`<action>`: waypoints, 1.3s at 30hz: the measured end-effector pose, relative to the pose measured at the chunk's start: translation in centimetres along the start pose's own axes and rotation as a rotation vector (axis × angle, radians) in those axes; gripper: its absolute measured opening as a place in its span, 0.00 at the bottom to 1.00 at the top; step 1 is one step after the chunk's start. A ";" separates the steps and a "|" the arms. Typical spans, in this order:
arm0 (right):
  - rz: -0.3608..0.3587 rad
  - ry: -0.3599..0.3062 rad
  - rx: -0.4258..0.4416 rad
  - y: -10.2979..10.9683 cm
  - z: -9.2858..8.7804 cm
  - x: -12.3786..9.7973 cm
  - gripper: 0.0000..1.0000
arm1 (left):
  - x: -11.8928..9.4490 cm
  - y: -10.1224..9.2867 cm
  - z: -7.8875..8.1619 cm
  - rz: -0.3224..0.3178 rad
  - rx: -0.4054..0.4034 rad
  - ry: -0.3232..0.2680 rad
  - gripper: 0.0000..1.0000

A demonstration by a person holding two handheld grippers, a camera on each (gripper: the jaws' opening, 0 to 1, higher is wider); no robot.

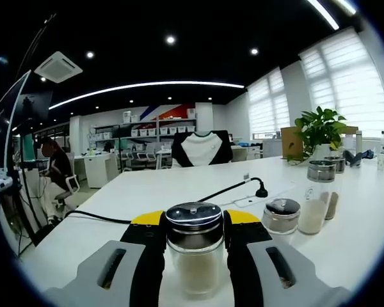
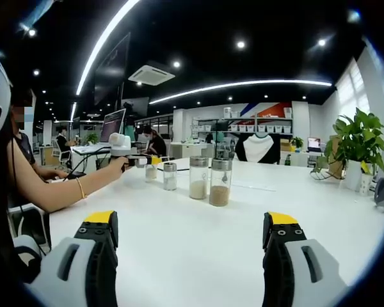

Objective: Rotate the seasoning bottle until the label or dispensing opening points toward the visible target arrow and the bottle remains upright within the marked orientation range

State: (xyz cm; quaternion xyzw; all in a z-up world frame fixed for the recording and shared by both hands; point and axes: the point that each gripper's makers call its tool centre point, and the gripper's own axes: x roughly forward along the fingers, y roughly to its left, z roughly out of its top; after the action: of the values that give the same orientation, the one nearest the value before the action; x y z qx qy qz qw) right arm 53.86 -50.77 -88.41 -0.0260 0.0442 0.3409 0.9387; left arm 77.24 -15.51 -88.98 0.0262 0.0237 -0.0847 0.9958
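Gripping seasoning bottle (image 1: 194,252), no readable label: left gripper (image 1: 194,256) | right gripper (image 2: 190,240) wide apart, holding nothing

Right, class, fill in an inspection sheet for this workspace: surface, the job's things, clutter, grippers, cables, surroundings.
Surface: white table, bare in front of the right gripper.
Job's things: seasoning bottle with metal lid, upright, pale powder inside; no target arrow seen.
Clutter: short jar and two shakers beside it; two tall bottles standing side by side; metal tins further back.
Grippers: left gripper shut on the seasoning bottle; right gripper open, holding nothing.
Cables: black cable running across the table.
Surroundings: potted plant, blinds on windows, shelves, seated people at desks, a person's arm resting on the table.
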 end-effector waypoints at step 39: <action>0.025 -0.020 0.002 0.4 -0.6 -2.0 0.89 | -7.3 -3.4 2.9 -0.087 -0.003 -0.041 0.37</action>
State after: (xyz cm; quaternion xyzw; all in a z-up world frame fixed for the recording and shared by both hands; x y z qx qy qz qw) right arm 52.06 -51.80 -88.80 -0.0212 0.0356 0.3527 0.9348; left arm 69.60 -17.82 -85.84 0.0217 0.0044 -0.1286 0.9914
